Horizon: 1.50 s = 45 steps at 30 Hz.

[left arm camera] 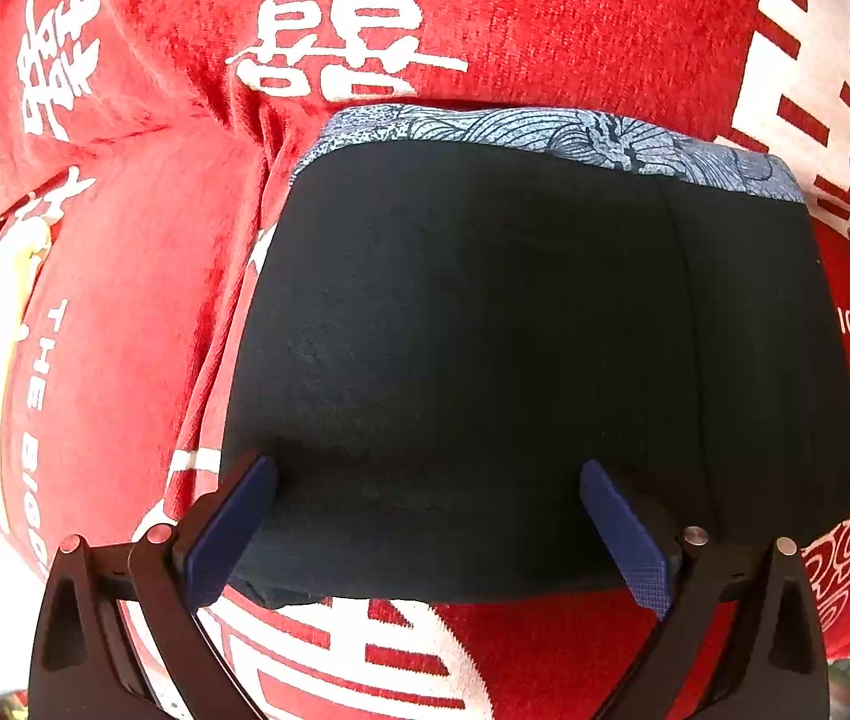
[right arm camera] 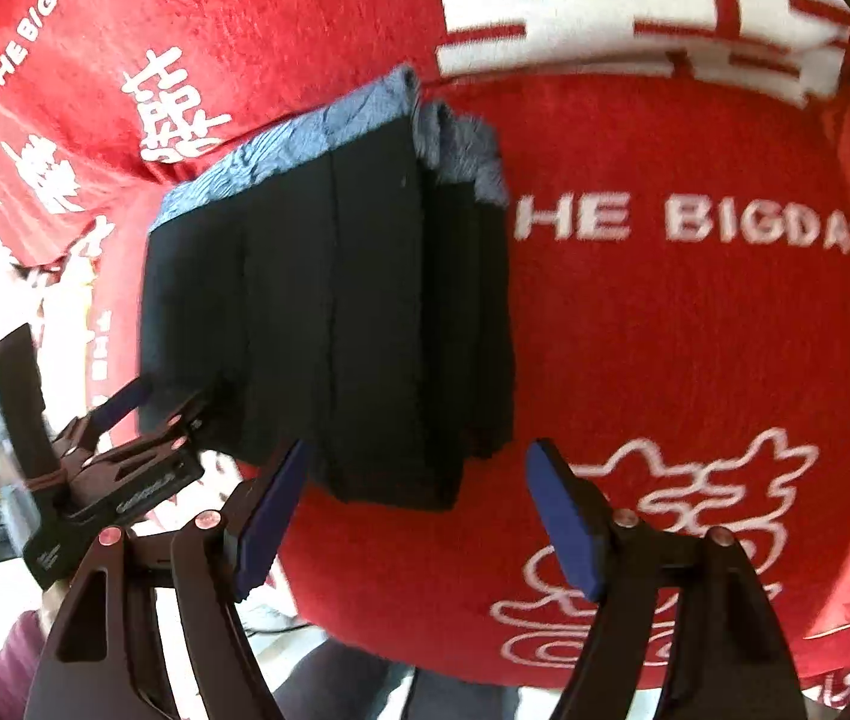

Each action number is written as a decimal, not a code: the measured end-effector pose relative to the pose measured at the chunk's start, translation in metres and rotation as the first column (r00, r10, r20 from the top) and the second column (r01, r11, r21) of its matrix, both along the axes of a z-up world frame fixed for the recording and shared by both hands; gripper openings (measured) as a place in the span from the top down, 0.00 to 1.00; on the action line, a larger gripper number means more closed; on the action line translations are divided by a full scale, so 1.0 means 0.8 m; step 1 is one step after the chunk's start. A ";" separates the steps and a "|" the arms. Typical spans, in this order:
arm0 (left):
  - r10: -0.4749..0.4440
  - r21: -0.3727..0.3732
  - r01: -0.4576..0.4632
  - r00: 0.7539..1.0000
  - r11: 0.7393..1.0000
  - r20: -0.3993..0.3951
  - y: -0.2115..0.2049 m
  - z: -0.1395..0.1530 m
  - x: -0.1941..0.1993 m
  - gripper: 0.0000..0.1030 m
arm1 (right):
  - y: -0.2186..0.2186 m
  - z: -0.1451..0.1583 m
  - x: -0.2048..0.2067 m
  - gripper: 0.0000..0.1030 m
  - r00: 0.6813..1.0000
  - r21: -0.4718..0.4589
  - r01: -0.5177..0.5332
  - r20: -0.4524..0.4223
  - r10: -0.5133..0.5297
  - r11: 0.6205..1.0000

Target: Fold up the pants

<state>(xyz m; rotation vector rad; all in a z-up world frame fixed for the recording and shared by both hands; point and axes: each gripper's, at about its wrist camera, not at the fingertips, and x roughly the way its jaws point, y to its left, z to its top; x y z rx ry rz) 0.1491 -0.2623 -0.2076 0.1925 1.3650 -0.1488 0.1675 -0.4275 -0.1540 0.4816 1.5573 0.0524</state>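
Observation:
The black pants [left arm camera: 484,330] lie folded into a compact rectangle on a red blanket [left arm camera: 574,30], with their blue-grey patterned waistband [left arm camera: 544,129] at the far edge. My left gripper [left arm camera: 427,471] is open wide and straddles the near edge of the fold; its blue pads do not press on the cloth. In the right wrist view the pants [right arm camera: 329,312] show stacked layers on their right side. My right gripper [right arm camera: 419,450] is open just above the bundle's near right corner and holds nothing. The left gripper [right arm camera: 167,399] shows at the bundle's left corner.
The red blanket [right arm camera: 694,330] carries white characters and the lettering "THE BIGDA". It covers a soft, rounded surface and is creased at the left. A maroon sleeve [right arm camera: 5,654] shows at the lower left. A strip of floor [right arm camera: 365,684] lies past the blanket's near edge.

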 end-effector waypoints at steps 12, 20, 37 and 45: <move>0.060 0.012 -0.061 0.998 0.998 0.013 0.000 -0.003 0.001 0.01 | 0.051 0.008 0.029 0.24 0.993 -0.057 -0.116 0.021 0.117 0.992; 0.071 0.005 -0.071 0.998 0.997 0.002 0.002 -0.007 0.004 0.01 | 0.065 -0.015 0.034 0.24 0.989 -0.028 -0.142 -0.042 0.141 0.989; 0.060 0.002 -0.060 0.998 0.998 -0.005 0.003 -0.010 0.009 0.01 | 0.058 -0.034 0.035 0.22 0.991 -0.001 -0.123 -0.052 0.123 0.992; 0.050 0.014 -0.049 0.999 0.999 -0.020 0.001 -0.011 0.011 0.01 | 0.048 -0.034 0.022 0.18 0.997 0.036 -0.077 0.009 0.076 0.996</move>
